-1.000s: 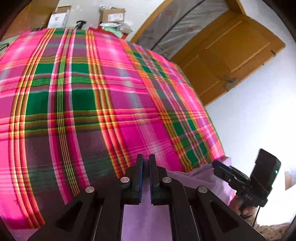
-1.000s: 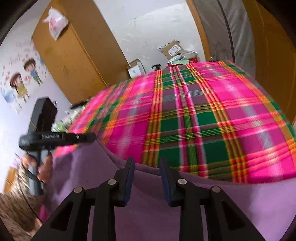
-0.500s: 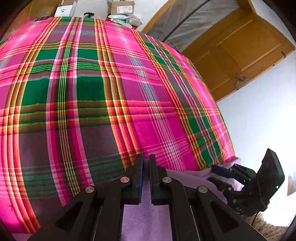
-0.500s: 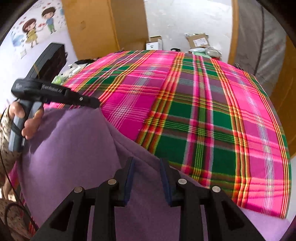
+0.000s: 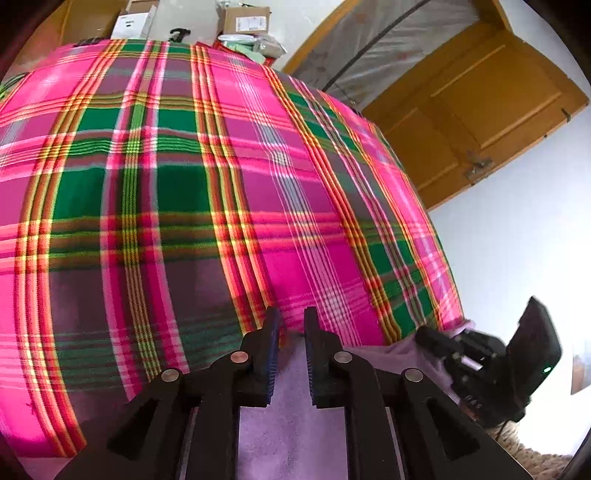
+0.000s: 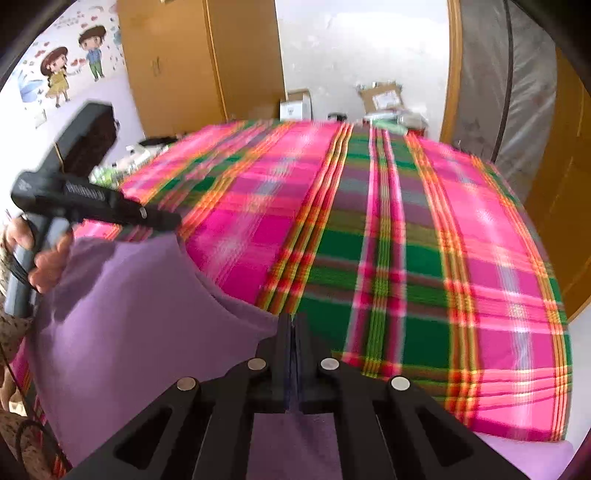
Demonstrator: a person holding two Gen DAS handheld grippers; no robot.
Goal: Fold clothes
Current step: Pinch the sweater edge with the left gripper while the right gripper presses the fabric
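Observation:
A purple garment lies at the near edge of a bed covered with a pink and green plaid blanket. My right gripper is shut on the garment's upper edge, with a thin line of cloth between its pads. In the left wrist view it sits low on the right, on the garment's far corner. My left gripper is opening, with a clear gap between its jaws, cloth beneath them and no pad pressing. From the right wrist view its tip hangs just above the garment's raised left corner.
A person's hand holds the left gripper's handle. Behind the bed are cardboard boxes and a white wall. A wooden door stands to the right and a wooden wardrobe to the left. The blanket stretches far ahead.
My right gripper's jaws have closed from half open onto the garment's edge. My left gripper's jaws have parted from nearly shut. The right view has rolled level.

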